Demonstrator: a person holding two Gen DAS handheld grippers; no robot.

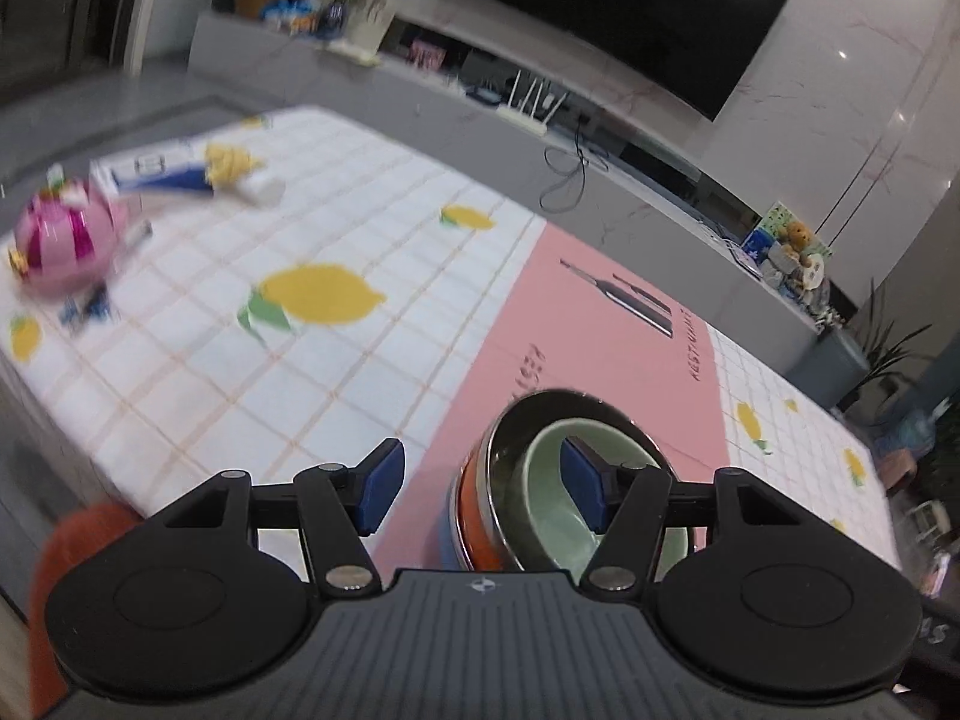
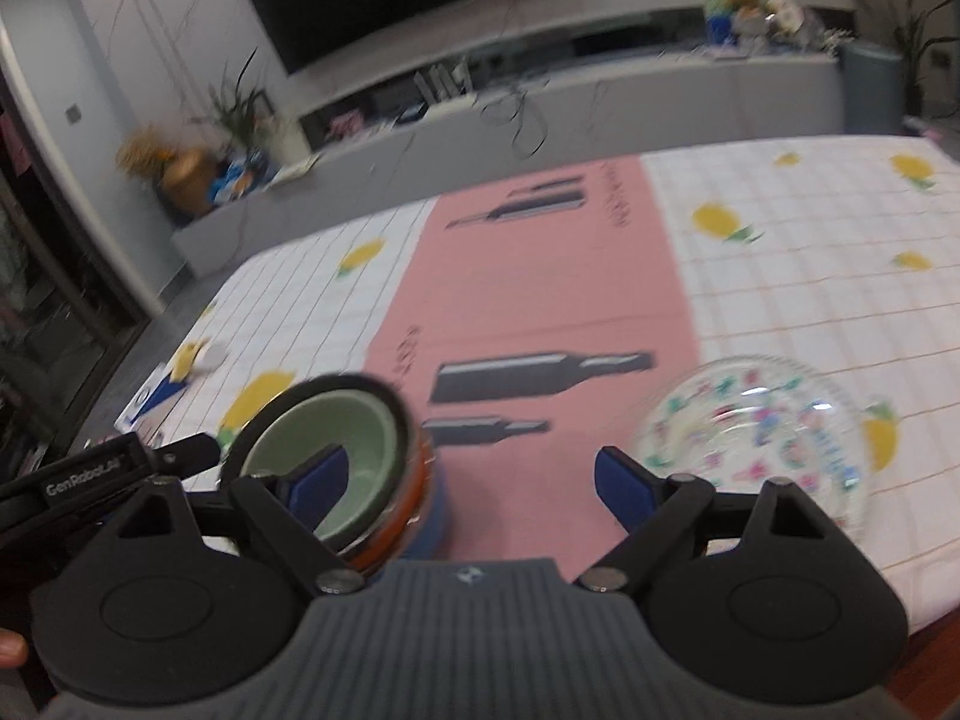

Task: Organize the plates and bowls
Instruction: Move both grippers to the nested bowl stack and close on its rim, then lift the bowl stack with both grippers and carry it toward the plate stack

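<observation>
Left gripper: I am holding it wide open above the table edge, gripping nothing.
Right gripper: I am keeping it spread open too, empty.
Bowls: a green bowl is sitting inside a metal bowl, stacked on the pink mat.
Glass plate: it is lying on the tablecloth, just right of the mat, apart from the bowls.

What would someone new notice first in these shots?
Probably the nested bowl stack on the pink mat, a green bowl innermost. Then the patterned glass plate to its right, and the pink toy at the table's far left.
</observation>
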